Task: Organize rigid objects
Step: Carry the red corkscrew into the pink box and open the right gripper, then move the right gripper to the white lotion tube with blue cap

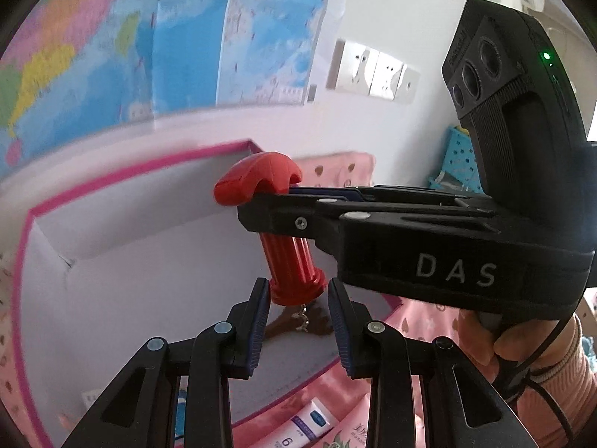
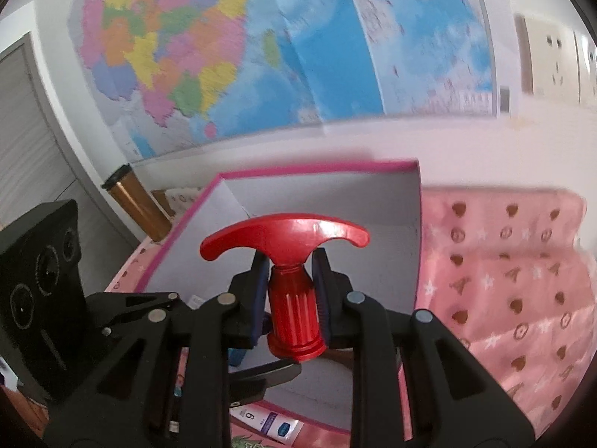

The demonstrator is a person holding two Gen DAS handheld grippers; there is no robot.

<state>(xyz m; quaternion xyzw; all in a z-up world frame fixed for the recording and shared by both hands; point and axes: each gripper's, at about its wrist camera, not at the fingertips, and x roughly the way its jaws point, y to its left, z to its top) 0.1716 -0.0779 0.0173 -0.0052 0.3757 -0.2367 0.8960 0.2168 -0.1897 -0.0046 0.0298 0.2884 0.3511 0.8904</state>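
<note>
Red plastic, a T-shaped handle with a ribbed stem, hangs above the open white box with the pink rim, and that box looks to us like the place it should go. We judge the step in hand to be carrying the handle over the box and setting it down inside. To do it well we would keep the stem upright, bring it clear of the near wall, lower it to the floor of the box, and only then let the pads part, so it does not drop or tip against a wall.

Our right hand-held gripper is closed on the stem just under the crossbar, its 2 blue pads pressing from either side; in the left wrist view it reaches in from the right side with the handle in its grip. Our left hand-held gripper holds nothing, its jaws drawn in as far as they go, with the foot of the stem just beyond its tips; touching or apart, we cannot tell. Around the box lies a pink cloth with hearts and stars, and a tube rests by its near edge.
</note>
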